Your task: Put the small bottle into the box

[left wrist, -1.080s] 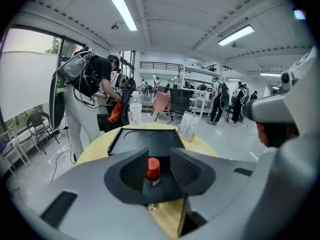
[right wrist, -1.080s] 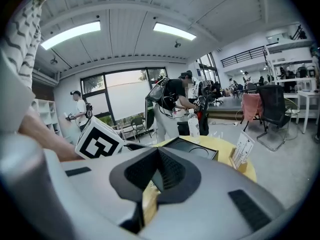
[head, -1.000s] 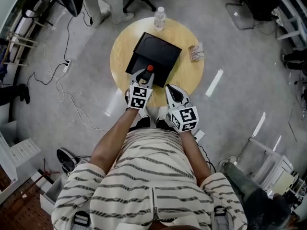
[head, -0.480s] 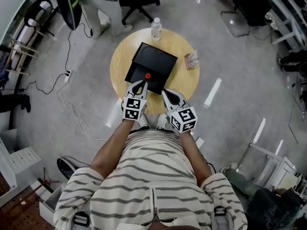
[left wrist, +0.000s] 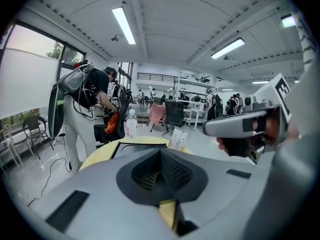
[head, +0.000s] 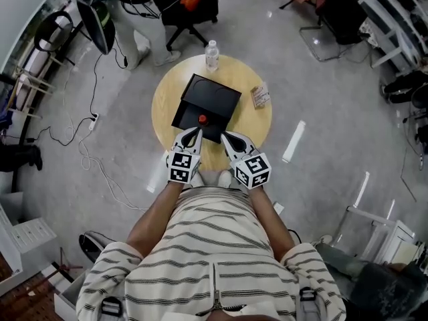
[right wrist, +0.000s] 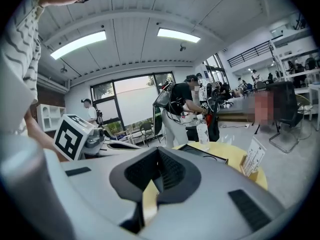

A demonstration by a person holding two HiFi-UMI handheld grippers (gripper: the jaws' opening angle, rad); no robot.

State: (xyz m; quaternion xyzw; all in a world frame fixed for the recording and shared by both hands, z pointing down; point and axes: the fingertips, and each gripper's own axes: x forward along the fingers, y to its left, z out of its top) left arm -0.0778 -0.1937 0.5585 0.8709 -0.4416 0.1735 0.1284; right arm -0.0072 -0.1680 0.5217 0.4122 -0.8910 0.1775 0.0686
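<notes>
Small bottle (head: 202, 120), box's (head: 214, 92) near side: likely light, tippy; you'd pinch below its red top | left gripper (head: 195, 132) jaws just closed, empty; right gripper (head: 225, 136) pressed together

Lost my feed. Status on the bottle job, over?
Left gripper fingers just closed, empty; right gripper shut, empty. Small bottle in black box, red cap showing. Water bottle, card stand clear of box.

Box (head: 212, 97): black, square, low, lying flat, corners turned a bit off the frame's axes; upper-centre of head view. Has a sloped black section on its lower side. Small bottle (head: 202, 120): v. small, only a red top shows, body not visible. Sits at box's lower edge, approx. centre of frame. In or on box: can't tell.
</notes>
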